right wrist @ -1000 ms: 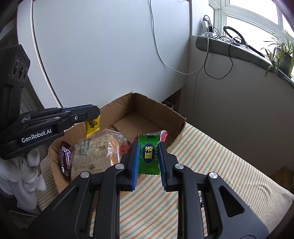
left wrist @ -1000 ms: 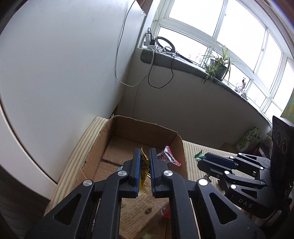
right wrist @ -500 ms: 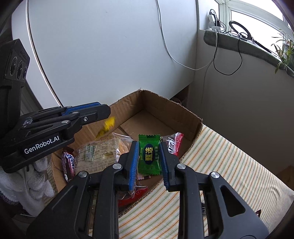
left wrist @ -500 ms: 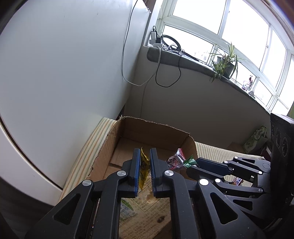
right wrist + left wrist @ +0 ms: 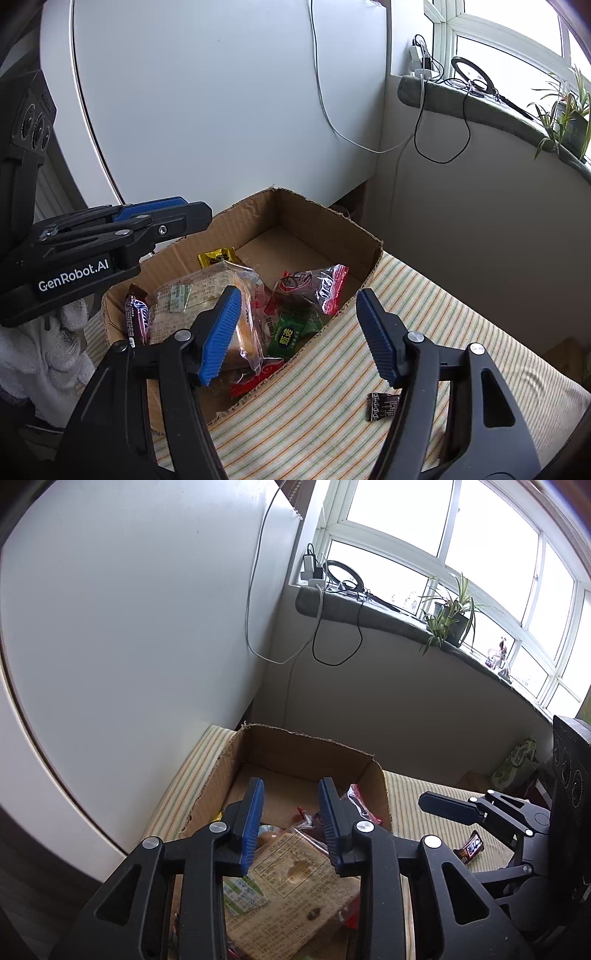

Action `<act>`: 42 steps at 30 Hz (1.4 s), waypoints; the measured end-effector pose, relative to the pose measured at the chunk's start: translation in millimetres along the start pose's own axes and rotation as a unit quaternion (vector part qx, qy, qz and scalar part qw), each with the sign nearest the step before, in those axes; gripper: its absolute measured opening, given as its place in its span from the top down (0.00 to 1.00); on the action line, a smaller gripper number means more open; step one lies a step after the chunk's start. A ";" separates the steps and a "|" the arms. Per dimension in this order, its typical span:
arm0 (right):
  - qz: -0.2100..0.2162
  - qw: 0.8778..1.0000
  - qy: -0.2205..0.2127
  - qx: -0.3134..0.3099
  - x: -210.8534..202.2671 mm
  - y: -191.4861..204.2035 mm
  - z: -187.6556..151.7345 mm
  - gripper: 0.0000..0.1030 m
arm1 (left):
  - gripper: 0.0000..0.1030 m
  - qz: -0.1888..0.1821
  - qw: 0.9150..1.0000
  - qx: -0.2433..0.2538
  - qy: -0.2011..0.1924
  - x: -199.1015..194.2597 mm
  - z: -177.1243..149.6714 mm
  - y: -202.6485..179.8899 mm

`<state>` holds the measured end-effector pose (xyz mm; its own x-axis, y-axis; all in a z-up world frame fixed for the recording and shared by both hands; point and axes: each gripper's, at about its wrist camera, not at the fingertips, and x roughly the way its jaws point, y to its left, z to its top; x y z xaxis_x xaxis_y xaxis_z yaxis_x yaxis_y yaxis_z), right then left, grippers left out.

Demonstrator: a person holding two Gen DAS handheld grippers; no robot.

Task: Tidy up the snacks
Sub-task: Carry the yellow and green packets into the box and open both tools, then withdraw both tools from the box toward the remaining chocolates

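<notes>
My jaws are opening, nothing between them: the left gripper [image 5: 291, 821] narrow, the right gripper [image 5: 299, 332] wide. Both tilt down over the cardboard box [image 5: 325, 218]. I see the right one above the box's near edge, striped cloth [image 5: 461, 332] lying open beside it.

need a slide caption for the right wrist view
Right claw opening empty above a cardboard box of snacks, a green candy lying inside it.

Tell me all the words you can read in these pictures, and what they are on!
"GenRobot.AI": white letters on the side of the left gripper.
Two Chinese characters: on the green candy in the cardboard box; too small to read surely.
Print on the clear bread packet, the blue-lettered bar and the dark wrapper: too small.
</notes>
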<state>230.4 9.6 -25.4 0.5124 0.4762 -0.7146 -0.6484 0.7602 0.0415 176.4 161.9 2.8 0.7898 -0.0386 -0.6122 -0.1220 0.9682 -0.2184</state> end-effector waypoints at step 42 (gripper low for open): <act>-0.033 0.999 0.035 0.025 -81.7 -165.8 -119.8 0.13 | 0.46 -0.101 0.987 0.091 0.082 44.9 -74.4 -159.9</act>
<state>228.6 -208.3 -57.5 0.5117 0.3937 -0.7636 -0.5853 0.8104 0.0257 186.7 -13.1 -46.3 0.6770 -0.2598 -0.6886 0.1488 0.9646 -0.2176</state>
